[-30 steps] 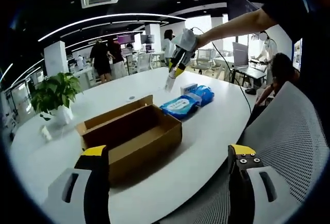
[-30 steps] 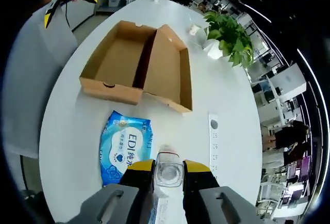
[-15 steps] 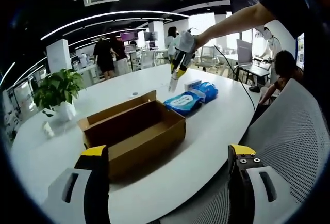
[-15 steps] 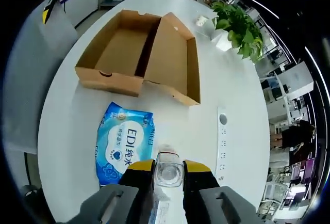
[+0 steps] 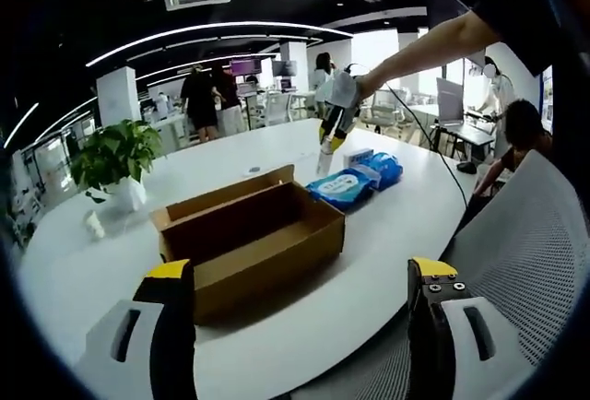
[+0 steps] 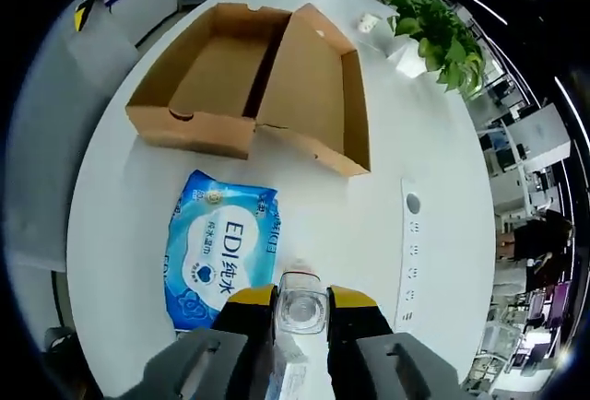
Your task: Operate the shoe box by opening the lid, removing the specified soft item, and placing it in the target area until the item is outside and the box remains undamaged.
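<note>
The right gripper (image 6: pixel 301 300) clamps a small clear bottle (image 6: pixel 300 306) above the blue wipes pack (image 6: pixel 221 252) beside the shoe box (image 6: pixel 253 87); the pack looks soft and slippery, best pinched at an edge. The left gripper (image 5: pixel 300 312) stands apart.

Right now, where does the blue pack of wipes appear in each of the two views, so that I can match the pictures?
Left gripper view: the blue pack of wipes lies right of centre on the white table, just beyond the open cardboard box, below the right gripper.
Right gripper view: the pack lies lower left of centre, between the box and the right gripper.
Shared landmark: the potted plant past the box.
</note>
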### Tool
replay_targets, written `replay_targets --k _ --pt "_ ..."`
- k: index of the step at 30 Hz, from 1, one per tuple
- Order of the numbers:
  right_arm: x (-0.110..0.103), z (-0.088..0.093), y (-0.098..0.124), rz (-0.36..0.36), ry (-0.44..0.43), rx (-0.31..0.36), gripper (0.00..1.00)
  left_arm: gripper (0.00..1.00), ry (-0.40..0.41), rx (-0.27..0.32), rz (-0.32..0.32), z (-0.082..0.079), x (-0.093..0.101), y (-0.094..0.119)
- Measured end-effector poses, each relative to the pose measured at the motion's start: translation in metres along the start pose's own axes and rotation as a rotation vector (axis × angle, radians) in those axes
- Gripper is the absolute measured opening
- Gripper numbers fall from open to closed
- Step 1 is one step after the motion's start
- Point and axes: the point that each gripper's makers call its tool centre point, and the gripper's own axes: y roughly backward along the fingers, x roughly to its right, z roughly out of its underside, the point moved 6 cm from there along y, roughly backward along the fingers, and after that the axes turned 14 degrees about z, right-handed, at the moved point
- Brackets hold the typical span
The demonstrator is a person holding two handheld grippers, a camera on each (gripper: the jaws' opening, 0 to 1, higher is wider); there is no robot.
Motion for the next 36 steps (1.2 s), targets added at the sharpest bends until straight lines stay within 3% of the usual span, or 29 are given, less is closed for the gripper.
replay_targets --k 36 --pt "-0.006 -0.004 -0.021 -0.07 0.003 -0.024 0.18 0.98 0.021 -0.002 -0.001 0.002 -0.002 0.0"
